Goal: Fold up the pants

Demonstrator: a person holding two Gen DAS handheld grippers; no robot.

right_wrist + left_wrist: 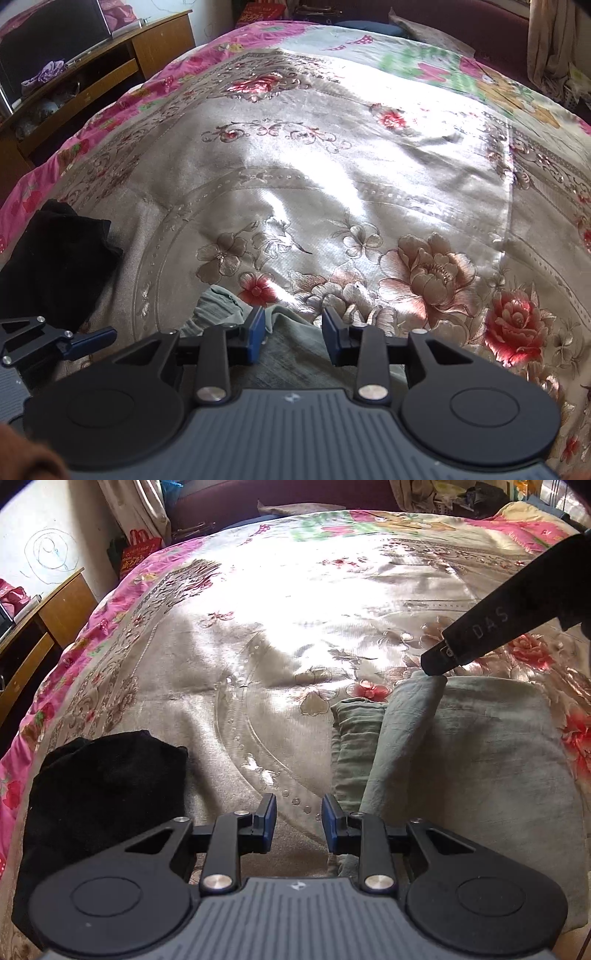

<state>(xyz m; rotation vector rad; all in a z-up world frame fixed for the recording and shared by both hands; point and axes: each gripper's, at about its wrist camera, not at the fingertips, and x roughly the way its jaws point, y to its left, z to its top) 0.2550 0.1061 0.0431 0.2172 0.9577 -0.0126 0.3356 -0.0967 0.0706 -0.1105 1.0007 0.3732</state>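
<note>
The grey-green pants (461, 760) lie folded in a thick stack on the floral bedspread (258, 635), at the right of the left wrist view. My left gripper (299, 816) is open and empty, just left of the stack's near edge. My right gripper (293, 332) is open and empty, low over the pants (291, 350) at their far edge. In the left wrist view the right gripper (436, 668) comes in from the right, its tip at the stack's far corner. The left gripper's fingers (88, 341) show at the left of the right wrist view.
A black garment (99, 794) lies bunched on the bed to the left, also in the right wrist view (51, 258). A wooden desk (92, 70) stands beyond the bed's left side. A dark red sofa (280, 494) lies behind the far edge.
</note>
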